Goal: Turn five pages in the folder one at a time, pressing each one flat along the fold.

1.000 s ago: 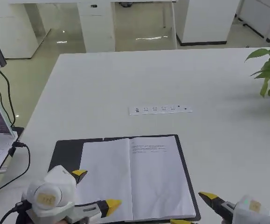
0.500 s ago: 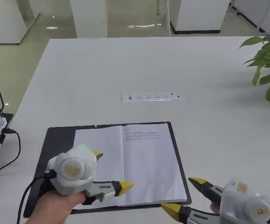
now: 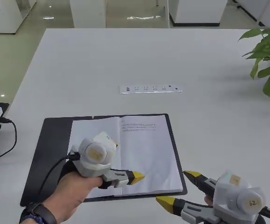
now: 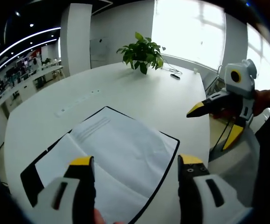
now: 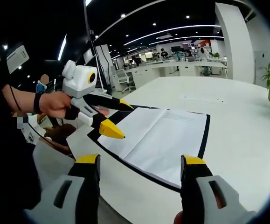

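Black folder (image 3: 54,154) open flat on the white counter (image 3: 218,116), close to the near edge, just this side of the power strip (image 3: 150,88); white pages (image 3: 148,149) spread either side of the fold; bare black cover at the left; a few lines of small print at the top of the right-hand page, blank below.

Left gripper (image 3: 125,159) over the lower middle of the folder, by the fold, pointing right across the right-hand page; jaws released, wide apart, nothing between them; can't tell whether the lower tip touches the paper; held in a hand (image 3: 74,186) with a dark wristwatch (image 3: 34,212) on the wrist.

Right gripper (image 3: 177,188) just off the folder's near right corner, over bare counter, tips aimed towards the folder; jaws released too, wide apart, empty; near the folder edge, not touching it.

Left gripper view: own yellow-tipped jaws either side of the right-hand page, right gripper (image 4: 214,123) ahead, past the folder's edge. Right gripper view: folder (image 5: 162,135) ahead between its own jaws, left gripper (image 5: 119,117) above the folder's left part, jaws spread.

Potted plant (image 3: 267,51) at the counter's far right edge, well apart from the folder; black cable (image 3: 4,121) off the counter's left edge.
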